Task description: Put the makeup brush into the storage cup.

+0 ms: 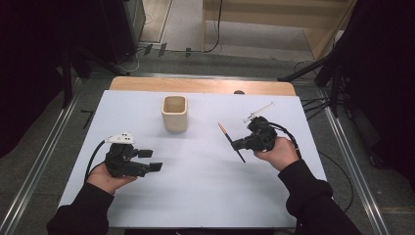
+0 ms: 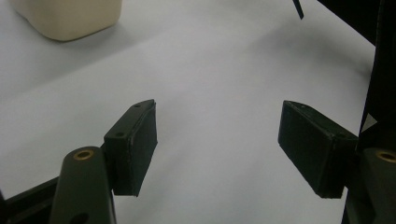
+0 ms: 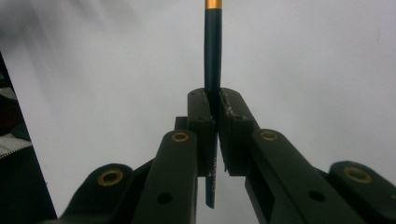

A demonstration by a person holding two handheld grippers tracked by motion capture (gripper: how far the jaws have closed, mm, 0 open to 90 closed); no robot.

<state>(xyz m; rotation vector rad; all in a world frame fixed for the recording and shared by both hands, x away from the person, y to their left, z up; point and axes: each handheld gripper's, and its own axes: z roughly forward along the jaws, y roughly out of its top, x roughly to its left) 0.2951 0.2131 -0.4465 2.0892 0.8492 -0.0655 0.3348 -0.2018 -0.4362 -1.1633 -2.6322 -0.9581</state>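
Right gripper [image 1: 238,144] clamped on pencil [image 1: 230,141], held mid-shaft above the table [image 1: 205,196]; shaft runs through the jaws, gold band past the tips, plain end trailing toward the hand. Left gripper [image 1: 152,160] wide, nothing between its jaws, low over the table. Cup [image 1: 174,113] upright, beyond and between both grippers, well apart from the pencil. Step, likely: carry pencil to cup. Next: swing right gripper over the cup's mouth, tip pencil upright, then release.

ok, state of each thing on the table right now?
Pencil: clamped in the right hand-held gripper, lifted off the table.
Cream cup: upright, looks empty, untouched.
Left hand-held gripper: open, holding nothing.
White table: bare between the grippers.
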